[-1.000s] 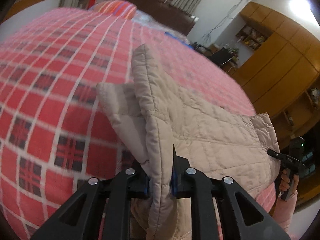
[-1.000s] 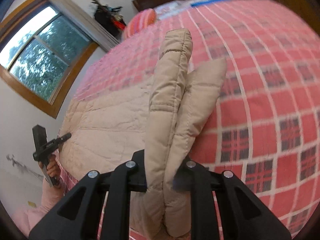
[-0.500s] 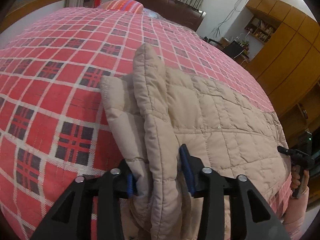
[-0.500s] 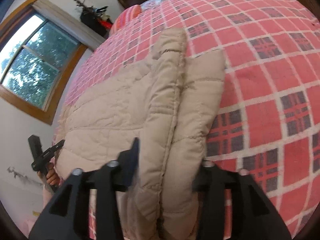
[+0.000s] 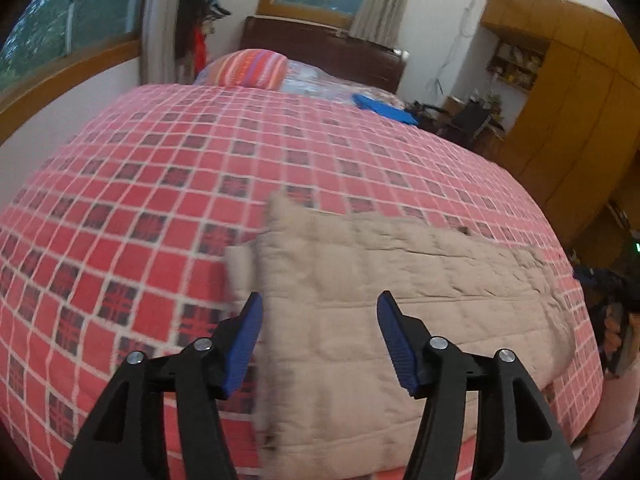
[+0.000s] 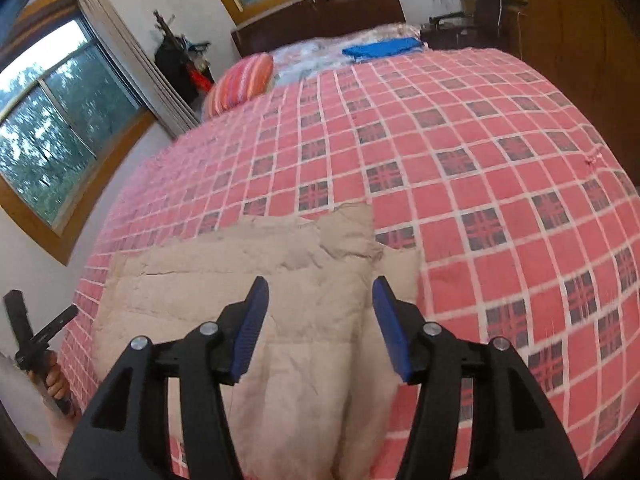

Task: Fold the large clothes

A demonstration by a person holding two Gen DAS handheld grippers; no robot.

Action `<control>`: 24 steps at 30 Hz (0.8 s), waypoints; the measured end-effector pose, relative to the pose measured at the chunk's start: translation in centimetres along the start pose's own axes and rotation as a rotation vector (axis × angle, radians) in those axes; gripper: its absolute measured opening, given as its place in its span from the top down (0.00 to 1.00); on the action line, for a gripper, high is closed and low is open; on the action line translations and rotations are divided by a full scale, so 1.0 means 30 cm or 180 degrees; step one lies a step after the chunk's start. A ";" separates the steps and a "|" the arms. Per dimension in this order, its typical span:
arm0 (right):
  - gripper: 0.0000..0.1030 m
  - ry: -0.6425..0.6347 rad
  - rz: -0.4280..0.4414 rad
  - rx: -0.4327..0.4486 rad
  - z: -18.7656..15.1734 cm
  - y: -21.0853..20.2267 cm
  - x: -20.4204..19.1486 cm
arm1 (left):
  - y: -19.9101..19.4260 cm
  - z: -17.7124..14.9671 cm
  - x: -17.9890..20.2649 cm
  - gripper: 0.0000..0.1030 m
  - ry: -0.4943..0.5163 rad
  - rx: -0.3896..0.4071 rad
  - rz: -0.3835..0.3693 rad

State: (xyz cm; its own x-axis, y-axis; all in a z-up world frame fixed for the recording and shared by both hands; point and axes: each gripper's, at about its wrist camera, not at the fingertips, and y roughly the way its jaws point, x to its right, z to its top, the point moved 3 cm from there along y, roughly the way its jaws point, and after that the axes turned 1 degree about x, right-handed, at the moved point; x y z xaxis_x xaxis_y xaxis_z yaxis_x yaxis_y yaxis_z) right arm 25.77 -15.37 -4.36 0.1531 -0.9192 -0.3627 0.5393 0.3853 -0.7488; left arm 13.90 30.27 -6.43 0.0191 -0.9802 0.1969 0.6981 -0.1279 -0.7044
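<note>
Red plaid bedspread [image 5: 160, 208] fills your view, with the beige quilted jacket [image 5: 400, 300] folded flat at six o'clock. Your left gripper [image 5: 318, 340] and right gripper [image 6: 320, 328] hover above it, jaws spread, empty. This fold looks laid; next, grasp an edge at three o'clock.

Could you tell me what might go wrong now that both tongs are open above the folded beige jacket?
The beige quilted jacket looks puffy, so its folded layers may spring apart with the left tongs and right tongs both open. It also lies near the edge of the red plaid bedspread, so a nudge could slide it off.
</note>
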 end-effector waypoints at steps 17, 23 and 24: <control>0.86 0.0242 -0.0023 -0.0462 0.021 0.276 0.081 | 0.173 -0.071 0.132 0.42 0.0147 -0.0167 0.0494; 0.86 0.0287 -0.0042 -0.0607 -0.001 0.348 0.117 | 0.201 -0.074 0.130 0.42 0.0166 -0.0215 0.0477; 0.86 0.0283 -0.0043 -0.0607 -0.004 0.354 0.118 | 0.205 -0.075 0.129 0.42 0.0168 -0.0220 0.0476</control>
State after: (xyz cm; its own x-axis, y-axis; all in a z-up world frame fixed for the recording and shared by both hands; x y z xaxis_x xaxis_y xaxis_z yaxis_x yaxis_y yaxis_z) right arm 31.95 -14.53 -13.65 0.0688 -0.9169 -0.3930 0.3730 0.3890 -0.8423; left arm 16.65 25.35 -11.54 0.0803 -0.9954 0.0516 0.6394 0.0117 -0.7688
